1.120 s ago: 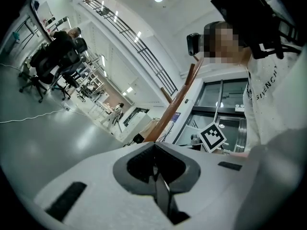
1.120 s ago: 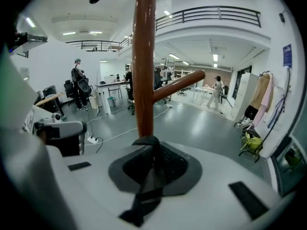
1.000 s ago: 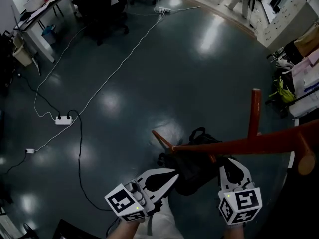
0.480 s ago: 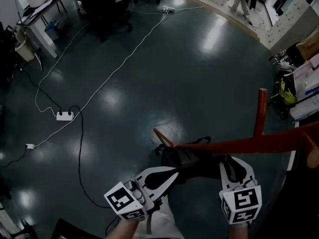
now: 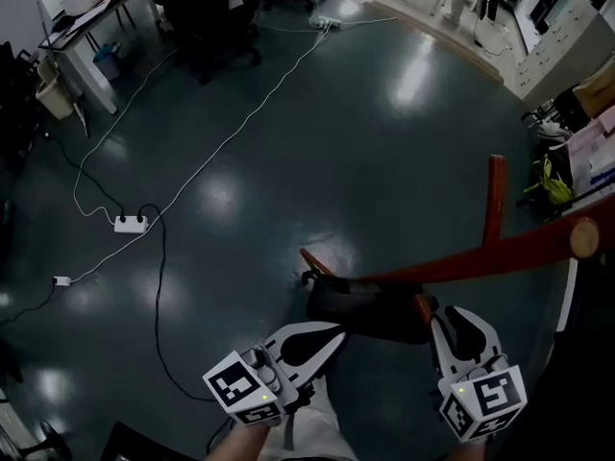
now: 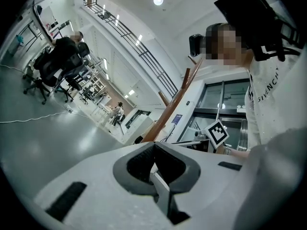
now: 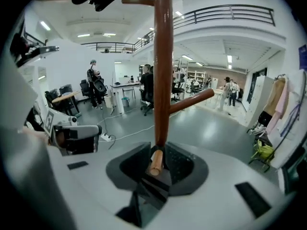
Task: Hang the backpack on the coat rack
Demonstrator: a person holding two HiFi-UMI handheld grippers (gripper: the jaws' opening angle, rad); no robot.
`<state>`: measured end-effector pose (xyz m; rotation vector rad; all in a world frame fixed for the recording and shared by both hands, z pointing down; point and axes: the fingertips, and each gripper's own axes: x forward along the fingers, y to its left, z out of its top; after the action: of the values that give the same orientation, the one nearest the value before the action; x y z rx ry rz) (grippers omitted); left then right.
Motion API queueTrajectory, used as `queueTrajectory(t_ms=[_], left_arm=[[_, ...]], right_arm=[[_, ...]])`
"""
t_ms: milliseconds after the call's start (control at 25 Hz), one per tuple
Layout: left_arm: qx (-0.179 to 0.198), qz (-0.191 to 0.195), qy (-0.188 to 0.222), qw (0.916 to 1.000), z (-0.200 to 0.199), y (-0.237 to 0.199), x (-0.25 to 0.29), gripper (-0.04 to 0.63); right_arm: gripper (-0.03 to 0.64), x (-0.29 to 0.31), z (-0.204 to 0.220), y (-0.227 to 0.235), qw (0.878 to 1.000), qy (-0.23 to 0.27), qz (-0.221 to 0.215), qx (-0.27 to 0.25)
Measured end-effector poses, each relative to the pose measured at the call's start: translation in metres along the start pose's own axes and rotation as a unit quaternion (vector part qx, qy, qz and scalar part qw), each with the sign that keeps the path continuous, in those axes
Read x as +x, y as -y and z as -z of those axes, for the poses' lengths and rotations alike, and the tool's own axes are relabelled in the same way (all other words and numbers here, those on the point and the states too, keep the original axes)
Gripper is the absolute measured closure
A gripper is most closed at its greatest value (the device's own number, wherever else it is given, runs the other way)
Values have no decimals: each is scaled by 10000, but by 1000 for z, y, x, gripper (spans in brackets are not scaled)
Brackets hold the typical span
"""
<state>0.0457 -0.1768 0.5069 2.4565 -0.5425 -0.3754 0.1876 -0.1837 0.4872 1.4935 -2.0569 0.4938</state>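
The red-brown wooden coat rack (image 5: 461, 262) slants across the lower right of the head view, with one peg (image 5: 495, 200) pointing up. A black backpack (image 5: 365, 313) hangs just under the pole. My right gripper (image 5: 444, 320) is at the backpack's right end. In the right gripper view its jaws (image 7: 156, 166) are shut on a black strap (image 7: 149, 188), with a short peg end (image 7: 154, 159) lying between the pads and the pole (image 7: 163, 66) rising straight ahead. My left gripper (image 5: 332, 339) sits just below the backpack's left end; its jaws (image 6: 153, 169) are shut with nothing seen in them.
A white power strip (image 5: 129, 224) and long cables (image 5: 221, 147) lie on the dark glossy floor to the left. Desks (image 5: 86, 8) and office chairs (image 5: 216, 12) stand at the far left. Bags and clothing (image 5: 548, 176) crowd the right edge. People (image 7: 146, 85) stand far off.
The backpack has come up against the pole and its handle loop no longer sticks out above it. My right gripper has shifted a little right. The left gripper has barely moved.
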Motion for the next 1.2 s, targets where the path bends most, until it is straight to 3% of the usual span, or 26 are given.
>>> queueTrajectory(t_ms=[120, 280, 360, 560, 960, 1200], left_arm=[[49, -4, 18, 10000, -5, 7, -3, 586], [149, 63, 3, 9999, -13, 22, -5, 586], [206, 131, 0, 9997, -18, 33, -4, 586], [308, 331, -54, 9990, -27, 66, -4, 586], [646, 820, -589, 9928, -26, 135, -7, 586], [918, 911, -628, 9896, -39, 149, -1, 586]], right_arm=[[546, -17, -13, -12, 9950, 525, -437, 727], [546, -49, -37, -25, 9716, 1531, -974, 1516], [548, -62, -43, -35, 9686, 1761, -1074, 1389], [549, -85, -32, -60, 9831, 1572, -748, 560], [582, -151, -27, -114, 9786, 1656, -1035, 641], [588, -169, -38, -112, 9741, 2029, -737, 669]])
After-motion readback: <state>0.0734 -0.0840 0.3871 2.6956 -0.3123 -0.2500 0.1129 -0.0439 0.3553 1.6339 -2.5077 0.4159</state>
